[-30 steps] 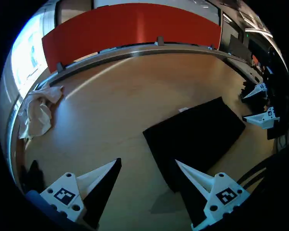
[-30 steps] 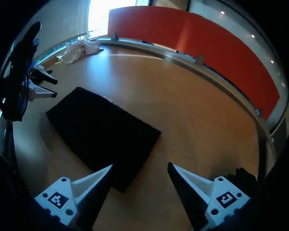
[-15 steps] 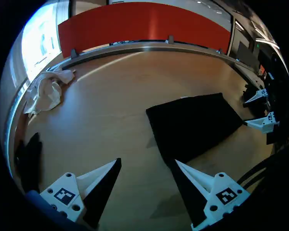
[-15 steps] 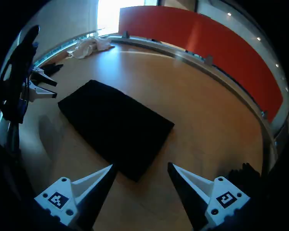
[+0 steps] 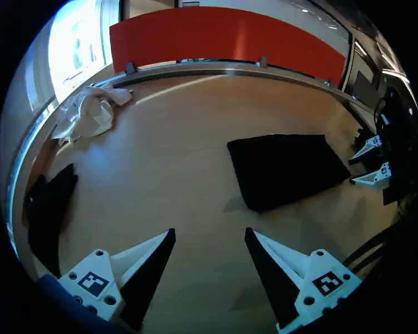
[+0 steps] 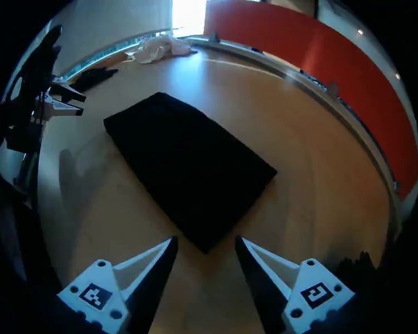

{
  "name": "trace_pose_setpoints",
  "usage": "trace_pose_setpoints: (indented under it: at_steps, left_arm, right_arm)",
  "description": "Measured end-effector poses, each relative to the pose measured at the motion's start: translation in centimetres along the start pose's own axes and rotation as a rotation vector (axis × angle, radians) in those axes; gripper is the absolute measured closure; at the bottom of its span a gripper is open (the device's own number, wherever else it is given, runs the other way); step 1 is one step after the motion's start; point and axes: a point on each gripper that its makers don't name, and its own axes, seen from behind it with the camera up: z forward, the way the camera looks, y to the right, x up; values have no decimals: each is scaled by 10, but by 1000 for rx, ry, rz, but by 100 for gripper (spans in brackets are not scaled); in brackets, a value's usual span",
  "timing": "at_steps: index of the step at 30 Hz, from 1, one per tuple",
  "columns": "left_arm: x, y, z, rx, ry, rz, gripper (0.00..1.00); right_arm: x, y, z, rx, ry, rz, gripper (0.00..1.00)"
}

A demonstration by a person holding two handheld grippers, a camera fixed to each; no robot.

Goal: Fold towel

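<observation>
A black towel [image 5: 287, 170] lies folded flat in a rectangle on the wooden table [image 5: 170, 156]. My left gripper [image 5: 209, 239] is open and holds nothing; the towel lies ahead of it, to the right. In the right gripper view the towel [image 6: 189, 164] stretches away from me, its near corner just ahead of my open right gripper [image 6: 206, 245] and not between the fingers. The right gripper [image 5: 370, 164] also shows at the far right of the left gripper view. The left gripper [image 6: 64, 100] shows at the left edge of the right gripper view.
A crumpled white cloth [image 5: 89, 111] lies at the table's far left corner, and a dark cloth [image 5: 50, 209] lies at the left edge. A red partition [image 5: 225, 42] stands behind the table's metal rim. Something dark [image 6: 354, 261] sits near my right finger.
The left gripper has swung leftward, so the towel now sits farther right and farther off. The right gripper has come closer over the towel's near corner, its fingers slightly narrower.
</observation>
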Motion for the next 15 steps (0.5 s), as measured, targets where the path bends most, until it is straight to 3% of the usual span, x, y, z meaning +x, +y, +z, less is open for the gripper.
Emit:
trace_pose_setpoints:
  at_steps: [6,10,15]
  left_arm:
    - [-15,-4,-12,11,-10,-24,8]
    - [-19,-4,-17,15,-12,-28,8]
    - [-21,-5,-20,15,-12,-25,8]
  right_arm:
    - [-3,-2,4,32,-15,-5,50]
    - [-6,-2,5,35,-31,3,72]
    - [-10,-4,5,37,-43,15,87]
